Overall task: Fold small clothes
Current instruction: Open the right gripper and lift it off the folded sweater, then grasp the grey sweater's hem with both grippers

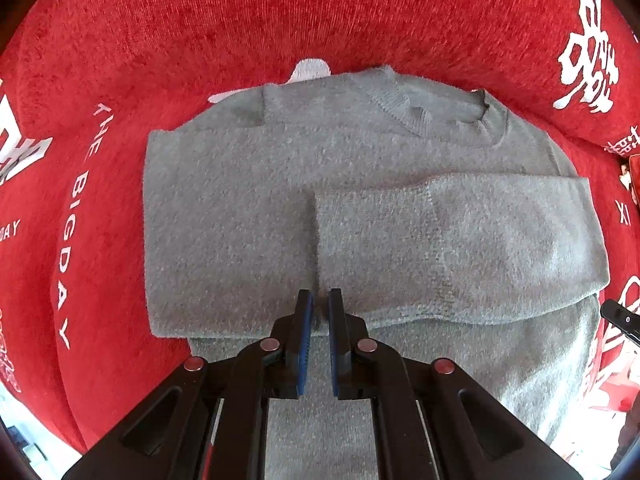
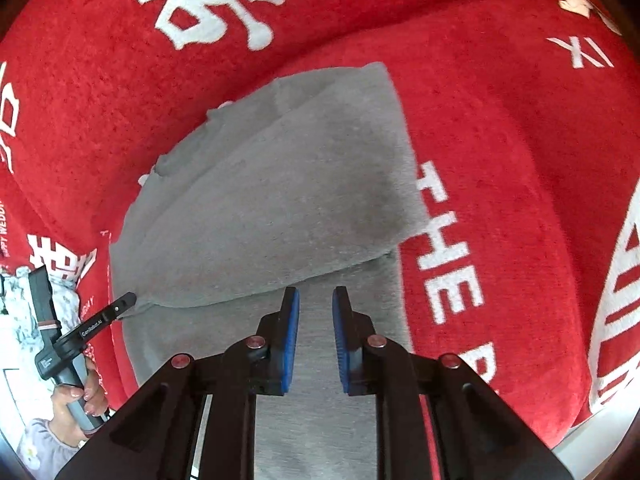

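A small grey knit sweater [image 1: 248,208] lies flat on a red cloth, neck [image 1: 452,116] at the far side. Both sleeves are folded across the body; the right sleeve [image 1: 460,248] lies on top. My left gripper [image 1: 321,304] hovers at the sleeves' near edge, its blue pads a narrow gap apart with nothing clearly between them. In the right wrist view the sweater [image 2: 280,200] shows from its side. My right gripper [image 2: 316,300] is open and empty above the sweater's lower part. The left gripper's tip [image 2: 124,304] shows at the sweater's left edge.
The red cloth [image 1: 160,40] with white lettering covers the whole surface and rises in a fold behind the sweater. A person's hand [image 2: 76,400] holds the left gripper's handle. The right gripper's tip [image 1: 620,316] shows at the right edge of the left view.
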`<action>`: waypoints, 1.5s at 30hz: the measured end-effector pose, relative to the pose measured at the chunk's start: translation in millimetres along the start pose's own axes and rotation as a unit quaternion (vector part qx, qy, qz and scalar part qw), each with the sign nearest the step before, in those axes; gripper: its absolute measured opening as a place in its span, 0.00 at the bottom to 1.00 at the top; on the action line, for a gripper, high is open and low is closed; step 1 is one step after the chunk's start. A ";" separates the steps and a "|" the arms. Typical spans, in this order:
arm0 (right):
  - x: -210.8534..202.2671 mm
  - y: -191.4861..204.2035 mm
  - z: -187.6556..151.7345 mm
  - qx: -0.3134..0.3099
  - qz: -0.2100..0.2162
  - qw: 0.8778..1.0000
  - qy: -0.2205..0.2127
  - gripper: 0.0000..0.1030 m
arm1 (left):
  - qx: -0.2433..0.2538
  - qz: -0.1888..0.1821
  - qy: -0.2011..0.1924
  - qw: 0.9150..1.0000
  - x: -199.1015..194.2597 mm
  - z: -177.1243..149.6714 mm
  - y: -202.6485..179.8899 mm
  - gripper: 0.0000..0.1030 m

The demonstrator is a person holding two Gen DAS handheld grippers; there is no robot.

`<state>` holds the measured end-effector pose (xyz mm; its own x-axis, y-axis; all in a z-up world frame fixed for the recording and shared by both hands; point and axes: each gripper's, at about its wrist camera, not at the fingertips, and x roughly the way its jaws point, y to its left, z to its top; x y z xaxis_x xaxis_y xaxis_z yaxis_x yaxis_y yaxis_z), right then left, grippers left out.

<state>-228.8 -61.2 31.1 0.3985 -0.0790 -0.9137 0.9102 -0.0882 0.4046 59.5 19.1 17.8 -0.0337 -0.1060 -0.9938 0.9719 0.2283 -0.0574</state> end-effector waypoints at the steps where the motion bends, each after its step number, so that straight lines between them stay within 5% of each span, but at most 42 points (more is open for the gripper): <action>1: 1.5 2.8 0.2 -0.003 0.003 1.000 0.003 0.18 | 0.000 0.000 0.000 1.000 -0.7 -0.5 0.7 0.08; 4: 5.3 8.3 -0.6 -0.008 0.009 1.000 0.009 0.19 | -0.004 -0.002 -0.007 1.000 -3.7 -2.0 1.9 0.14; 6: 7.9 12.0 -1.6 -0.011 0.014 1.000 0.014 0.19 | -0.012 0.008 -0.005 1.000 -4.4 -3.7 3.8 1.00; 10: 10.9 18.8 -2.9 -0.017 0.021 0.999 0.020 0.20 | -0.016 0.038 -0.027 0.999 -13.6 -12.2 8.0 0.99; 14: 11.2 23.0 -5.3 -0.026 0.026 0.999 0.027 0.51 | -0.024 0.059 -0.021 0.998 -13.9 -19.1 10.8 0.99; 20: 6.7 28.6 -8.3 -0.057 0.043 0.996 0.045 0.65 | -0.043 0.057 0.012 0.997 -12.4 -20.7 27.6 0.99; 34: 10.8 -1.3 -48.0 -0.093 0.133 0.974 0.157 0.67 | -0.083 0.014 0.033 0.996 -43.6 -120.7 43.3 0.99; 45: 20.7 -59.2 -147.1 -0.073 0.159 0.950 0.260 0.67 | -0.114 -0.023 0.081 0.990 -34.6 -219.6 63.9 0.99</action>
<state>-257.9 88.5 -17.1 0.6235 0.4251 -0.6561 0.7249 0.0001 0.6889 71.6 249.9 27.6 -0.1315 0.0314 -0.9908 0.8912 0.4414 -0.1043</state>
